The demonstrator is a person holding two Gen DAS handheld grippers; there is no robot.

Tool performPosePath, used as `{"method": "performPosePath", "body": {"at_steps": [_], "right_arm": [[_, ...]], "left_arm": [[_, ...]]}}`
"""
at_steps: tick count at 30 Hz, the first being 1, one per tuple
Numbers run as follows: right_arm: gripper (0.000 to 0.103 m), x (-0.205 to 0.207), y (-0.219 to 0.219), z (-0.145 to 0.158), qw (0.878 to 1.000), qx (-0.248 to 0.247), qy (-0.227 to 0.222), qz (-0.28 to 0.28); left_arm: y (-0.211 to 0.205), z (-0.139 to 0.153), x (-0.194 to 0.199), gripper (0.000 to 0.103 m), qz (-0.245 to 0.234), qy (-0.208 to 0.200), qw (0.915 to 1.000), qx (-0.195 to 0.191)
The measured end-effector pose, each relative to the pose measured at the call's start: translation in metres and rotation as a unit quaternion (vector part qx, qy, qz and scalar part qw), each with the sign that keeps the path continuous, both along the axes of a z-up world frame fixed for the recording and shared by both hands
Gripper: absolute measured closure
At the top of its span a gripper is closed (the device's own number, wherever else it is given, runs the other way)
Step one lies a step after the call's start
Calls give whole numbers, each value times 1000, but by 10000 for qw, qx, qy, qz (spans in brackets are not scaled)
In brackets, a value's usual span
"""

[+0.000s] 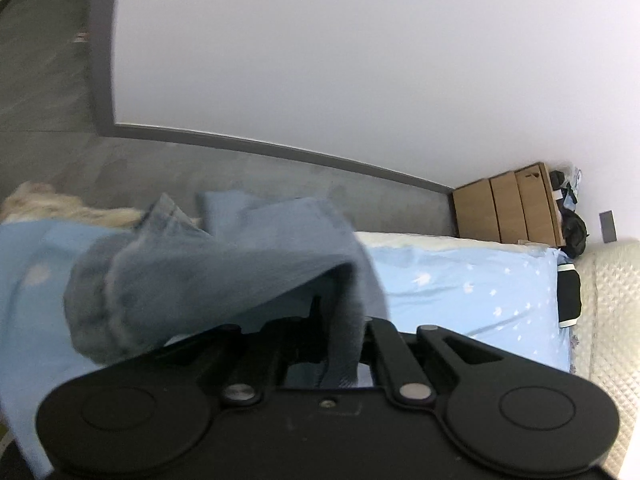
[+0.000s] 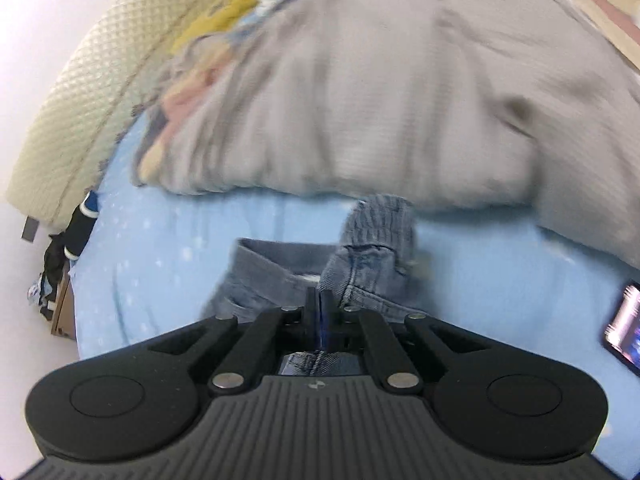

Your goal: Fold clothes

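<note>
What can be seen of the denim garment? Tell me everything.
The denim garment is faded blue-grey jeans cloth with stitched seams and a ribbed, gathered band. It lies bunched on the light blue starred bed sheet, just in front of a grey blanket. The right gripper is shut on a fold of it. In the left wrist view the left gripper pinches another part, and the cloth drapes raised over its fingers, blurred.

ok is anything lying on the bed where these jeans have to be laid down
Both grippers, left and right, are shut on the blue denim jeans. The light blue star-print sheet around them looks bare; the rumpled grey quilt crowds the far side, and a phone lies at the right.
</note>
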State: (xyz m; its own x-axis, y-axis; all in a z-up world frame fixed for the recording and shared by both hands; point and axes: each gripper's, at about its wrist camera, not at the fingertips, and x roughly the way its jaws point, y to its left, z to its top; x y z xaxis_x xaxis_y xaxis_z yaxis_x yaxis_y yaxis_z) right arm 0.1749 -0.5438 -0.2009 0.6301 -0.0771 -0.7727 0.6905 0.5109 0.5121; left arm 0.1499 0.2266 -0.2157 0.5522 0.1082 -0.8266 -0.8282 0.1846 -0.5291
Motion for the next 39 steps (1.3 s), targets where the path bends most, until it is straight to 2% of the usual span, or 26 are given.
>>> {"method": "performPosePath", "body": {"at_steps": [3, 8, 16, 19, 23, 25, 27, 30, 34, 36, 39], "right_arm": [[103, 48, 22, 9, 9996, -233, 1, 183], [103, 126, 46, 2, 9972, -561, 199, 443], [103, 221, 62, -48, 9872, -1009, 865, 885], [102, 252, 66, -72, 9784, -1253, 1193, 1130], [102, 275, 74, -87, 9670, -1517, 1406, 1485], [96, 281, 77, -87, 9647, -1495, 1384, 1667], [95, 283, 84, -83, 9597, -1538, 1397, 1891], [92, 279, 98, -72, 9537, -1594, 1352, 2161], [92, 265, 125, -53, 9500, -1639, 1325, 2304], [91, 252, 140, -41, 9511, -1633, 1253, 2303], [90, 229, 167, -25, 9500, -1590, 1240, 2384]], "left_arm": [[16, -11, 41, 100, -134, 86, 9999, -39], [34, -33, 94, 100, -185, 262, 9994, -136], [42, -90, 165, 100, -452, 816, 9955, -165], [40, -109, 186, 99, -606, 1029, 9927, -137], [39, -118, 198, 84, -817, 1023, 9914, -91], [41, -114, 195, 81, -835, 845, 9929, 7], [46, -109, 182, 68, -717, 504, 9961, -111], [59, -97, 151, 56, -518, 116, 9986, -85], [88, -86, 99, 47, -200, -360, 9990, -180], [100, -85, 65, 36, 101, -465, 9987, -192], [119, -97, 17, 33, 543, -409, 9972, -320]]}}
